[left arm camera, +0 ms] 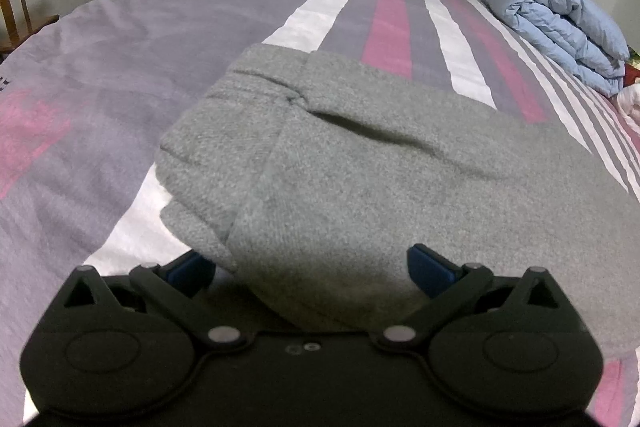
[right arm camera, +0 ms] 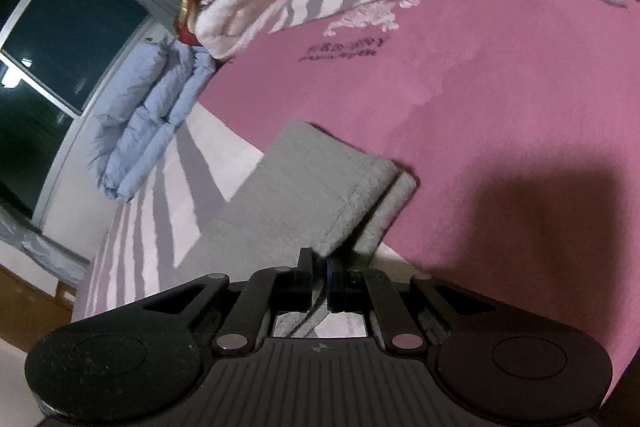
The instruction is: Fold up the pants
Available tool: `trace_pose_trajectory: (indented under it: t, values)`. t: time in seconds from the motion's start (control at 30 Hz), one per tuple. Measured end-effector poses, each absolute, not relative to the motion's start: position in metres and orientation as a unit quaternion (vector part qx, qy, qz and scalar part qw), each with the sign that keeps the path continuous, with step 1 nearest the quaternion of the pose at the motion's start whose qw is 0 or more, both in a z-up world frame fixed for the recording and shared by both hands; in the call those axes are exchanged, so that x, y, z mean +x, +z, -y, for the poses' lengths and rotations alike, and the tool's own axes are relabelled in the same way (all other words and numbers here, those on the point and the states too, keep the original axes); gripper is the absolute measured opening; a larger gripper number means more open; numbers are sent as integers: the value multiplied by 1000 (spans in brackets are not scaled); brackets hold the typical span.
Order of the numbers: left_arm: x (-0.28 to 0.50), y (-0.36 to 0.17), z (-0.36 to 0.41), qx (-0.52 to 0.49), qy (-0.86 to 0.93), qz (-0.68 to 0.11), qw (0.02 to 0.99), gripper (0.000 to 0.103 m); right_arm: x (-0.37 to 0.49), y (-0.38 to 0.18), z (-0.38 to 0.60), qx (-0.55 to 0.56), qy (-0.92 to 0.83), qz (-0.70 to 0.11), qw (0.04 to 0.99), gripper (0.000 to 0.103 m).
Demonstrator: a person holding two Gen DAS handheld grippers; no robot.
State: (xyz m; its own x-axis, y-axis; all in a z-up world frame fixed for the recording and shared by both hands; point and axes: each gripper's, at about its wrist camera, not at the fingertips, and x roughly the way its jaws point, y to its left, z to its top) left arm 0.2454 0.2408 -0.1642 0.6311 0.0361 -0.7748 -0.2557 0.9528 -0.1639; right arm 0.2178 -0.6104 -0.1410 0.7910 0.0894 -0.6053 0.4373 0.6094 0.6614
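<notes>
Nearest, the left claw (left arm camera: 308, 267) stands wide open over the near edge of the pants (left arm camera: 380, 163), its blue fingertips (left arm camera: 430, 265) either side of the cloth and not pressing it. The right claw (right arm camera: 319, 269) is drawn nearly shut on a thin edge of the same pants (right arm camera: 304, 187) (the cloth seems to run down between the pads, though the dark there makes it hard to be sure).

There is one pair of pants: grey, of a soft fleecy knit, already folded into a thick flat bundle with the layers stacked at one end and a pocket slit showing on top. It lies on the bed (left arm camera: 120, 67), on a cover striped in pink, purple and white.

Farther back sits one pale blue quilt (left arm camera: 560, 23), folded into a roll by the window (right arm camera: 60, 39). Beyond the bed stand two wooden chairs (left arm camera: 16, 3).
</notes>
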Motion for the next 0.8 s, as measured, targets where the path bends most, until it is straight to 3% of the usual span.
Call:
trace_pose_trajectory:
  t: [0.57,0.63,0.7,0.77,0.8]
  values:
    - [230,-139,-255,-123,133,-394,901,97,184,-109,601,346,-90,-305,883,9]
    - [223,-129,-270,-155,142,-381,900,94,182,-104,594,340,-81,-301,887,9]
    - [217,-121,-285,-194,136,-371,898,85,182,-102,585,342,-73,-298,888,11]
    - [214,-119,-296,-240,120,-373,888,74,184,-100,578,345,-66,-296,888,23]
    - [214,-120,-300,-261,107,-374,883,66,185,-100,574,346,-63,-295,888,43]
